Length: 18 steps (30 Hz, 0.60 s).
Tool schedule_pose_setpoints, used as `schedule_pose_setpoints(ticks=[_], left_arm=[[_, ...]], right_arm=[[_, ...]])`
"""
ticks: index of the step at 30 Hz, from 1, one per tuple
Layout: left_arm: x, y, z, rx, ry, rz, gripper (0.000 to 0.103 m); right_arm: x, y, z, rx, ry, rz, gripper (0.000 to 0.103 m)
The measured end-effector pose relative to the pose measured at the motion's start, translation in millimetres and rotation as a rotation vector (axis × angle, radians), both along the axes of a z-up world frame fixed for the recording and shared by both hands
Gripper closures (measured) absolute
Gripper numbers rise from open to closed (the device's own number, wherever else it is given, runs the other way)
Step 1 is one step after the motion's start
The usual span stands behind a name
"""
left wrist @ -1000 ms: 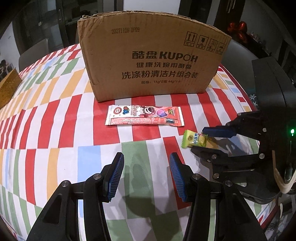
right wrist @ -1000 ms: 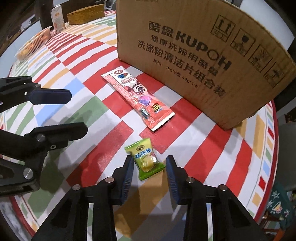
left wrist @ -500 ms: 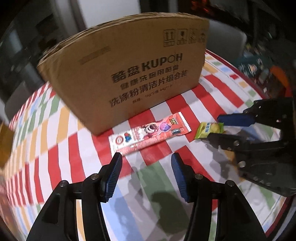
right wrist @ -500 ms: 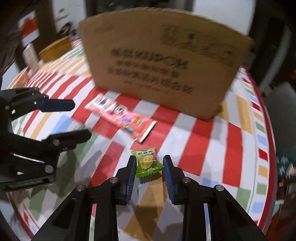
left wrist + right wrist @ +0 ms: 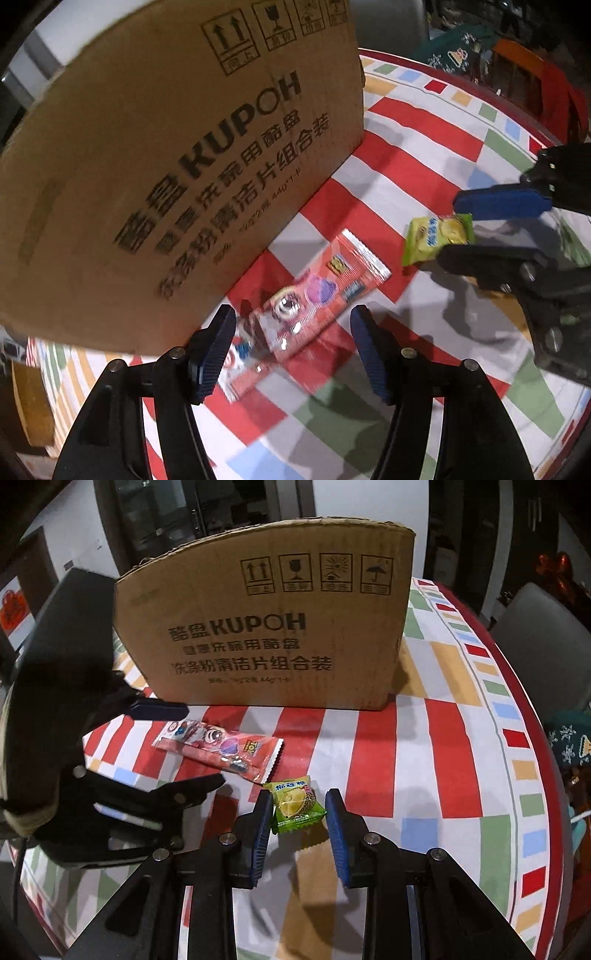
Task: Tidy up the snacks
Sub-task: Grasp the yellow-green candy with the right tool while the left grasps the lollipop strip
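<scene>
1. Left tool (image 5: 291, 345) stands open, its jaws having just widened, straddling the long red snack packet (image 5: 303, 314) without pinching it.
2. Right tool (image 5: 297, 821) holds the green candy (image 5: 295, 803) between nearly shut pads.
3. Cardboard box (image 5: 273, 627) stands at twelve o'clock on the striped counter (image 5: 436, 775).

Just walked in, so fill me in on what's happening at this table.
A person is sorting snacks with a pair of tongs in each hand, on a striped tablecloth in front of a cardboard box. The left tongs have just been opening and now straddle a long red snack packet lying flat, without pressing on it. The right tongs have a small green durian candy between their pads; whether they actually pinch it is unclear. Nothing is seen going into the box yet.
</scene>
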State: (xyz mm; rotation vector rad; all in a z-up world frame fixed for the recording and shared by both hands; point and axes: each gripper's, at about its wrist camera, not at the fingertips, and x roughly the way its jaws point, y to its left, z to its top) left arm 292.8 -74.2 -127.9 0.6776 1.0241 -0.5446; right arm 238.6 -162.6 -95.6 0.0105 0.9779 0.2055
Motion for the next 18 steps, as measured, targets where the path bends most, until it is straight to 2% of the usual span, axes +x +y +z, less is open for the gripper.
schedule_pose_setpoints(ticks=[6, 7, 9, 12, 18], left_arm=[[18, -1, -2, -0.058, 0.032, 0.019, 0.041], [21, 0, -2, -0.082, 0.048, 0.033, 0.044], [22, 3, -1, -0.142, 0.101, 0.057, 0.062], [21, 5, 0, -0.193, 0.126, 0.102, 0.073], [6, 11, 1, -0.237, 0.116, 0.217, 0.076]], right_arm=[[4, -1, -4, -0.005, 0.009, -0.012, 0.072], [5, -2, -5, -0.004, 0.011, -0.013, 0.072], [4, -1, -4, 0.003, 0.01, -0.013, 0.072], [1, -1, -4, 0.012, 0.007, -0.007, 0.072], [-3, -2, -3, 0.028, 0.003, 0.006, 0.072]])
